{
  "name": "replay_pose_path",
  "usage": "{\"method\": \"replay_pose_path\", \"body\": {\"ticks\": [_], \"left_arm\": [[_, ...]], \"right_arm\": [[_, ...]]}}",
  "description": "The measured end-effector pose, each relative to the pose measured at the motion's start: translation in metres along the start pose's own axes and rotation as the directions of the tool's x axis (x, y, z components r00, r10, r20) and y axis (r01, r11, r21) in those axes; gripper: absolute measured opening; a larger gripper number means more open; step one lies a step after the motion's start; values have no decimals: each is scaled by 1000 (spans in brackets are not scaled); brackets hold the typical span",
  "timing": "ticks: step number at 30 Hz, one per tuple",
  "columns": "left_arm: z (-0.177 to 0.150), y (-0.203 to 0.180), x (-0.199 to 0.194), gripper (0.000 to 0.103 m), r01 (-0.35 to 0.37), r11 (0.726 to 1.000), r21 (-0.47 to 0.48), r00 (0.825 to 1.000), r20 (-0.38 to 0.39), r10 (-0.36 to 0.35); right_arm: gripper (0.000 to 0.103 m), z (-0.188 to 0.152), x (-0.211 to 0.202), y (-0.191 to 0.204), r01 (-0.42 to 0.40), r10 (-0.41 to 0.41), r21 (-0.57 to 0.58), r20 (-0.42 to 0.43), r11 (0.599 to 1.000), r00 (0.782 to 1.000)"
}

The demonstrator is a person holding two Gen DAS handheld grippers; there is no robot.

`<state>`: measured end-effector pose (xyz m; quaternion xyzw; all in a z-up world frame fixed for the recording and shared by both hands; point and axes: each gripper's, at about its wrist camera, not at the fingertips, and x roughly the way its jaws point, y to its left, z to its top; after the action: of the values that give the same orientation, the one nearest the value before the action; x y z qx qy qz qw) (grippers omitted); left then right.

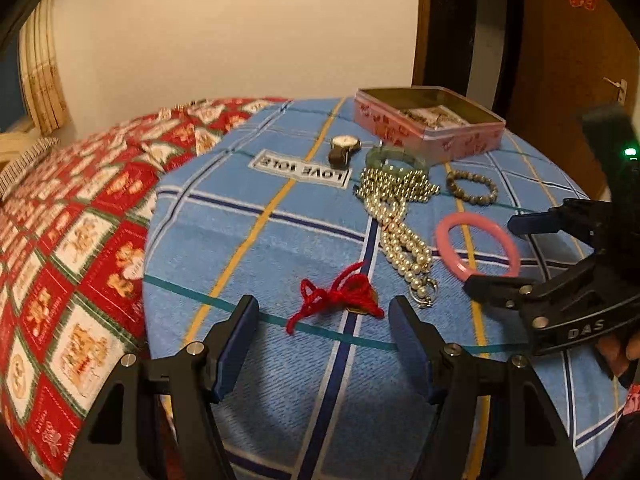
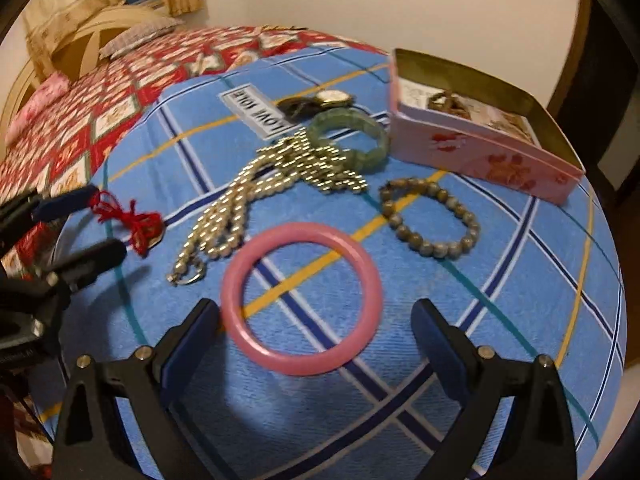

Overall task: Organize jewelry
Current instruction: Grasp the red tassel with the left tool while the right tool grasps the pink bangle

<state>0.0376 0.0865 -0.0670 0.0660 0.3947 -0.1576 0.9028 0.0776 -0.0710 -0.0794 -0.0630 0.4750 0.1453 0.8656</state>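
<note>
Jewelry lot, 6 loose pieces on a blue plaid towel spread over a bed with a red patterned quilt; the towel seemingly serves as a sorting mat. Pink tin, rectangular, floral-printed, lid off, at 1 o'clock in the right wrist view; it already holds some items, so it is likely the destination. Pink bangle: smooth, rigid ring, lying flat at 12 o'clock of the right gripper, whose jaws are spread wide to either side of it, pads not pressing. Red cord: soft knotted yarn with a small pendant, just ahead of the left gripper, likewise spread and empty. Pearl necklace: multi-strand, glossy round beads, metal clasp, draped between cord and bangle. Green bracelet: translucent segmented stone. Brown bead bracelet: matte round beads. Wristwatch: round pale dial, dark strap, at 11 o'clock of the tin.
</note>
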Motion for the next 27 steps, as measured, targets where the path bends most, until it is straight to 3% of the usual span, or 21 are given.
{"method": "replay_pose_path", "body": {"ticks": [5, 10, 13, 14, 16, 20, 24, 27], "left_arm": [[4, 1, 3, 68, 35, 999, -30, 999, -8, -35], [8, 5, 6, 68, 34, 998, -48, 999, -8, -34], [7, 3, 7, 67, 33, 999, -31, 999, -4, -33], [7, 2, 8, 62, 33, 999, -26, 999, -3, -33], [6, -1, 11, 29, 40, 999, -10, 999, -13, -40], [6, -9, 12, 23, 39, 999, 31, 999, -17, -39], [4, -8, 9, 6, 56, 998, 17, 998, 3, -56], [3, -2, 6, 6, 81, 996, -35, 996, 35, -80]], "right_arm": [[82, -2, -5, 0, 16, -15, -17, 23, 1000, 1000], [81, -5, -11, -6, -20, 19, 17, 43, 1000, 999], [81, -7, -16, -18, -80, 73, 86, 83, 993, 994], [81, -8, -18, -22, -93, 83, 108, 96, 990, 992], [81, -10, -22, -30, -124, 105, 152, 124, 981, 987], [81, -10, -21, -32, -137, 116, 177, 126, 975, 985], [81, -9, -21, -30, -131, 109, 186, 124, 974, 986], [81, -9, -22, -34, -137, 110, 202, 139, 970, 984]]}}
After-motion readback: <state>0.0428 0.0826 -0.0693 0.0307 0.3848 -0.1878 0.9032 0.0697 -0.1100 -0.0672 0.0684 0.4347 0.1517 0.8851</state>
